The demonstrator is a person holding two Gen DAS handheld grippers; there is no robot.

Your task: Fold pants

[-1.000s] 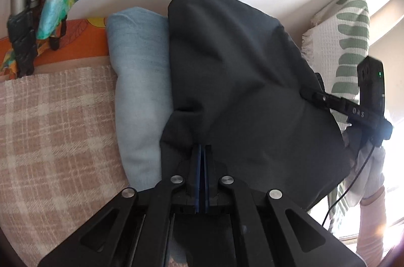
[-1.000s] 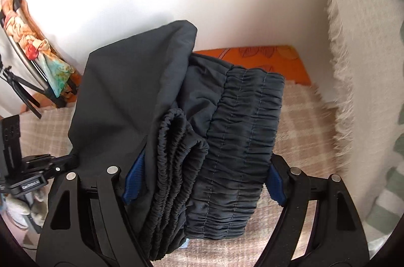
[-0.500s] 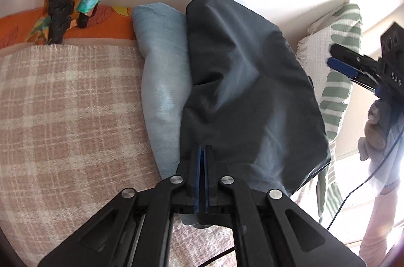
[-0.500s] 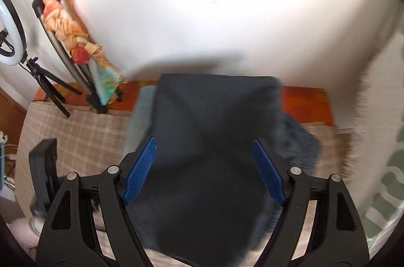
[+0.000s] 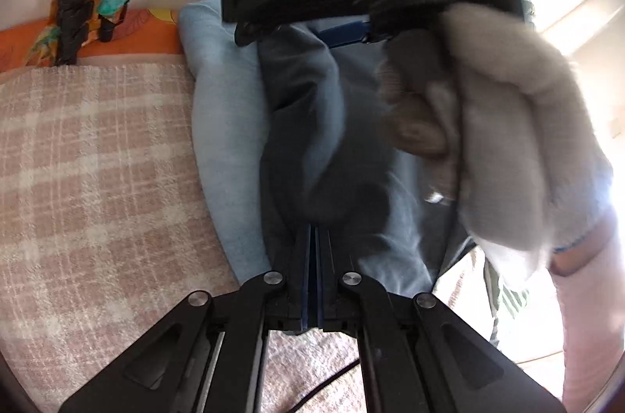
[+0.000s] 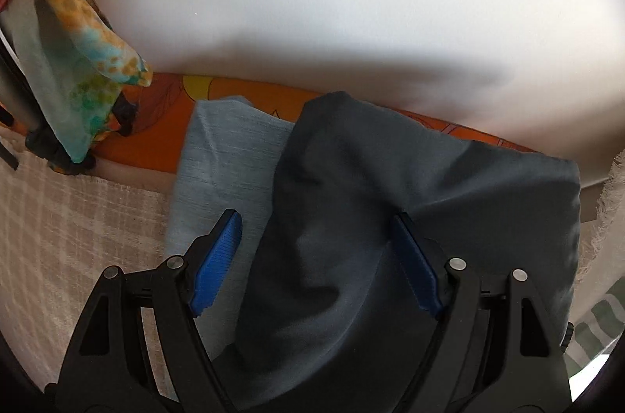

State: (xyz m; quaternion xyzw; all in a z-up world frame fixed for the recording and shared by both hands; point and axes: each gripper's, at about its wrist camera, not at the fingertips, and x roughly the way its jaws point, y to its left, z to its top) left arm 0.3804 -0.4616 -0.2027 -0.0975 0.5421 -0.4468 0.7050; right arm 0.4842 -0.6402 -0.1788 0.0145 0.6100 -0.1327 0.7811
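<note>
On the plaid blanket (image 5: 97, 147) by the white wall (image 6: 351, 2), the dark pants (image 6: 410, 217) lie folded, partly over a pale blue garment (image 6: 222, 163). A second ago the right gripper (image 6: 316, 256) was clamped over the bunched waistband; now it is released, its blue pads (image 6: 218, 256) spread wide just above the smooth folded cloth, and the waistband is no longer showing. From the left side, that gripper and its gloved hand (image 5: 508, 139) have swung in close, blurred, above the pants. The left gripper (image 5: 312, 237) stays clenched on the near edge of the pants. A patterned scarf (image 6: 78, 81) hangs at the left.
</note>
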